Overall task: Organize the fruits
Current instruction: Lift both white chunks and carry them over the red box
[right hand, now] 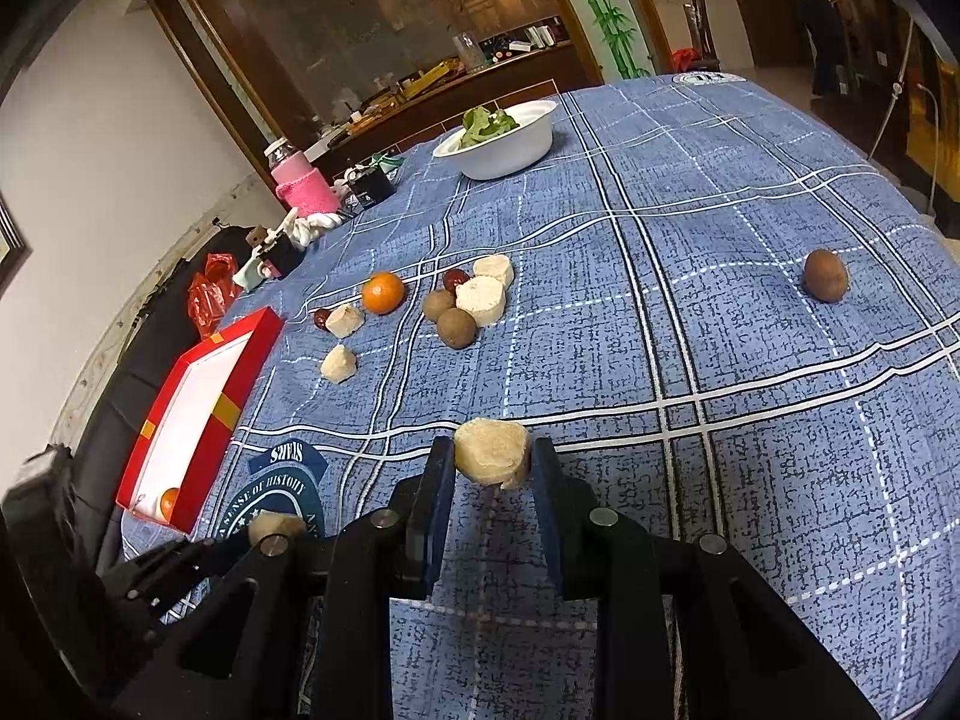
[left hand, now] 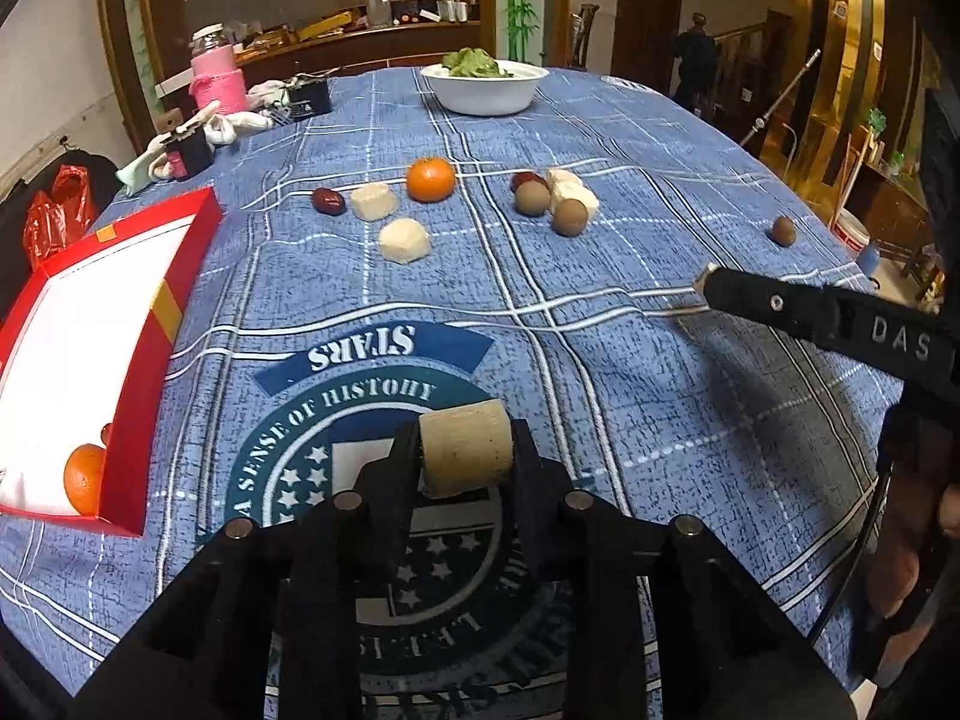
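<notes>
We see the left gripper [left hand: 465,459] clenched on a pale cylindrical chunk [left hand: 467,456], its jaws pressing the piece from both sides above the round emblem [left hand: 288,450] printed on the blue plaid tablecloth [left hand: 600,360]. The right gripper [right hand: 493,468] grasps a second pale chunk [right hand: 493,461] in the same way, jaws tight against its flanks. In the left wrist view, the red box [left hand: 150,312] with its white lining lies at nine o'clock, with an orange [left hand: 84,479] in its near corner. At twelve o'clock the loose fruits sit on the cloth: a second orange [left hand: 431,179], a red date [left hand: 328,201] just beside a pale chunk [left hand: 373,200], another chunk [left hand: 404,240] nearer us, and at one o'clock a tight cluster of two brown round fruits [left hand: 532,198], further pale pieces [left hand: 576,192] and a date. A lone brown fruit [left hand: 783,231] lies well apart at two o'clock. Beyond them stands a white bowl [left hand: 485,97] holding green leaves [left hand: 471,62], and at eleven o'clock a pink-wrapped jar [left hand: 216,75].
</notes>
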The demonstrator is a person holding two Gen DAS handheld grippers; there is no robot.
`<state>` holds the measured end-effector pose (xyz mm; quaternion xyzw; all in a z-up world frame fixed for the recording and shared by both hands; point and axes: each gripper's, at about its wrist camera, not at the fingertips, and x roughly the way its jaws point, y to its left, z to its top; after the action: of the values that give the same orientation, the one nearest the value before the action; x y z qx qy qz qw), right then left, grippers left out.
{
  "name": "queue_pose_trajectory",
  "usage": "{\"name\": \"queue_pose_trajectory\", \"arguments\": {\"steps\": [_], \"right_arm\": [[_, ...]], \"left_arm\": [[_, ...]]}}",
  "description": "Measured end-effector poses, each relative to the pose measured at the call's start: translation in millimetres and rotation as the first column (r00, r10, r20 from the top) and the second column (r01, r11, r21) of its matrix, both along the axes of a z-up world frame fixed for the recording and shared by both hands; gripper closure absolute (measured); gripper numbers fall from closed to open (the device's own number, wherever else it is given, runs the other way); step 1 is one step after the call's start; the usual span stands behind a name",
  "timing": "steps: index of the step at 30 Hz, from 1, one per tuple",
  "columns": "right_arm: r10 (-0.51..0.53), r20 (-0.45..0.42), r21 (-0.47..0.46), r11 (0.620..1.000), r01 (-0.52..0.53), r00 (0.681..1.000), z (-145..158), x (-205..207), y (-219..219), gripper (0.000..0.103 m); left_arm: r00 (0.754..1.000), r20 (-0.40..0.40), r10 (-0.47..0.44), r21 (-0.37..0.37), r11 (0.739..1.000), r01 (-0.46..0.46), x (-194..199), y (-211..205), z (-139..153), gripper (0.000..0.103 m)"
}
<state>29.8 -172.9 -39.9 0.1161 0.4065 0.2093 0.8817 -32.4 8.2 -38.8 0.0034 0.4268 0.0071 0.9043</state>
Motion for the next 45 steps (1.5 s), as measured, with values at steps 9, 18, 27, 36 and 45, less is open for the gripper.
{"name": "queue_pose_trajectory", "arguments": {"steps": [9, 18, 27, 36, 45], "right_arm": [[0.006, 0.08, -0.057, 0.998, -0.001, 0.997, 12.9, -10.7, 29.5, 0.076], [-0.052, 0.156, -0.091, 0.994, 0.066, 0.986, 19.4, -29.1, 51.7, 0.077], [-0.085, 0.198, -0.154, 0.981, 0.116, 0.977, 21.2, -37.2, 64.8, 0.077], [-0.122, 0.2, -0.151, 0.976, 0.154, 0.972, 21.4, -37.8, 59.3, 0.077], [-0.138, 0.211, -0.145, 0.975, 0.17, 0.968, 22.8, -39.9, 56.1, 0.077]], "left_arm": [[0.99, 0.082, 0.116, -0.047, 0.993, -0.112, 26.9, 29.7, 18.8, 0.077], [0.988, 0.036, 0.15, -0.109, 0.983, -0.145, 45.9, 46.9, 6.2, 0.077], [0.985, 0.063, 0.161, -0.115, 0.982, -0.153, 40.1, 47.1, 9.6, 0.077], [0.983, 0.078, 0.167, -0.106, 0.982, -0.158, 36.9, 47.4, 11.7, 0.077], [0.978, 0.104, 0.179, -0.099, 0.981, -0.169, 32.6, 47.1, 15.3, 0.077]]}}
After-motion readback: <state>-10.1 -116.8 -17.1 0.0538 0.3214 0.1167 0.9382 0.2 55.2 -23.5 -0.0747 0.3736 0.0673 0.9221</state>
